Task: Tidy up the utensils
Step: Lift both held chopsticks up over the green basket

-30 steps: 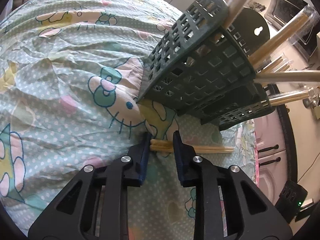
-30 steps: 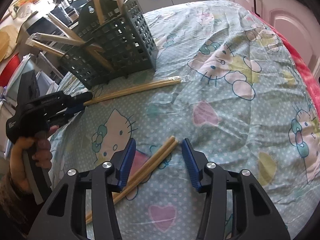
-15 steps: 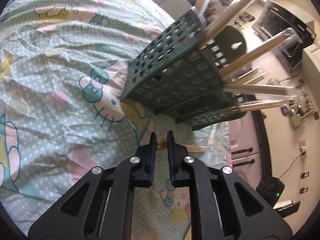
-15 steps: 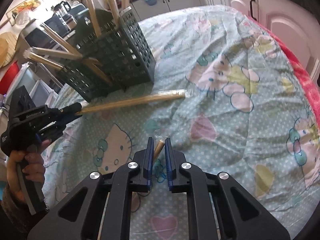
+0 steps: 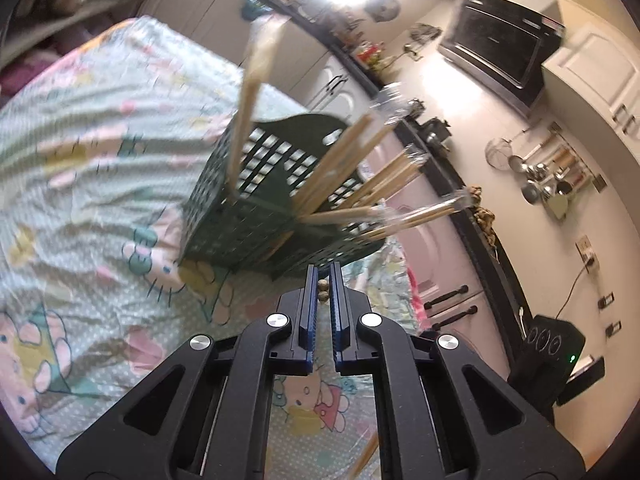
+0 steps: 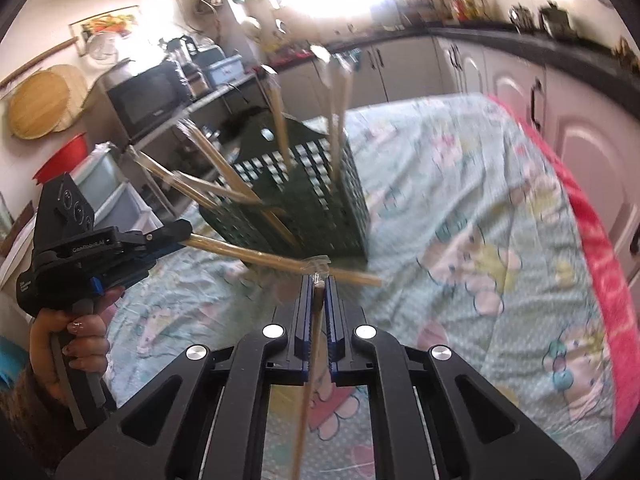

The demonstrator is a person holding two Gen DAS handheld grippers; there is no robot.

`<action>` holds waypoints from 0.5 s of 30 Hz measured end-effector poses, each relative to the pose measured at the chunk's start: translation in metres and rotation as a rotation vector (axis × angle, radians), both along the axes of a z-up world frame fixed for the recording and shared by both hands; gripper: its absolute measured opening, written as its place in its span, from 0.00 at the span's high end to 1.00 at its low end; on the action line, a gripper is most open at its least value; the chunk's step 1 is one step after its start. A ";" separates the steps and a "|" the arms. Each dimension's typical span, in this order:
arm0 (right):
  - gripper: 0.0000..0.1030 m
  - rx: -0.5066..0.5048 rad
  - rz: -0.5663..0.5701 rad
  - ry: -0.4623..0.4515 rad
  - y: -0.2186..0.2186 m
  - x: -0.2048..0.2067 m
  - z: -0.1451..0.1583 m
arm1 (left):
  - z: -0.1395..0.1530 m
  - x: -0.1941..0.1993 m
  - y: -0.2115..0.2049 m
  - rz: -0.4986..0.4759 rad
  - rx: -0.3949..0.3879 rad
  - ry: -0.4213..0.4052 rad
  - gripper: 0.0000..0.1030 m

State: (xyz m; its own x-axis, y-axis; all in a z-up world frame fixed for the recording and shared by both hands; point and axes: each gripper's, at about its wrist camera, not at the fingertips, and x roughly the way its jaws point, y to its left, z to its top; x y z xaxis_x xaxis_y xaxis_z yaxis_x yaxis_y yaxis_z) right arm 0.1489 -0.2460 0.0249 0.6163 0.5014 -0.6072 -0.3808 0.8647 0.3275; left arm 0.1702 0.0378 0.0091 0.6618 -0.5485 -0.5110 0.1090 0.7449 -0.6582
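A dark green slotted basket (image 5: pixel 256 220) (image 6: pixel 320 200) stands on the cartoon-print tablecloth (image 5: pixel 100 140), with several wrapped pairs of wooden chopsticks leaning out of it. My left gripper (image 5: pixel 323 270) is closing tight on a pair of chopsticks (image 5: pixel 323 291), seen end-on between its pads, just in front of the basket. The right wrist view shows that left gripper (image 6: pixel 182 232) in a person's hand (image 6: pixel 76 332), its wrapped chopsticks (image 6: pixel 248 255) sticking out level to the right. My right gripper (image 6: pixel 316 280) is closing tight on another pair of chopsticks (image 6: pixel 310 368), which trails down below the jaws.
Both grippers hang above the tablecloth (image 6: pixel 460 200), whose red edge (image 6: pixel 600 272) runs along the right. Kitchen cabinets (image 6: pixel 580 128) line that side. A microwave (image 6: pixel 148 96) and shelves stand behind the basket. A toaster oven (image 5: pixel 500 48) sits on a counter.
Both grippers shut on chopstick pairs that lay on the cloth and rose with them. The views now look over the basket's top toward the kitchen.
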 end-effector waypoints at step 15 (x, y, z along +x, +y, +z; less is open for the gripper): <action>0.94 0.007 0.011 -0.190 0.005 -0.006 0.062 | 0.075 -0.012 -0.010 -0.074 0.086 -0.153 0.97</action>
State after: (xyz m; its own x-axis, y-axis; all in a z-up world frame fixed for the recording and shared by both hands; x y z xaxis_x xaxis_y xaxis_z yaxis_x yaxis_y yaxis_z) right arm 0.1427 -0.2407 0.0873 0.7143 0.5124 -0.4767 -0.4456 0.8582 0.2547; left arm 0.1581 0.0276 0.0838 0.6947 -0.5573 -0.4548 0.2593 0.7838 -0.5644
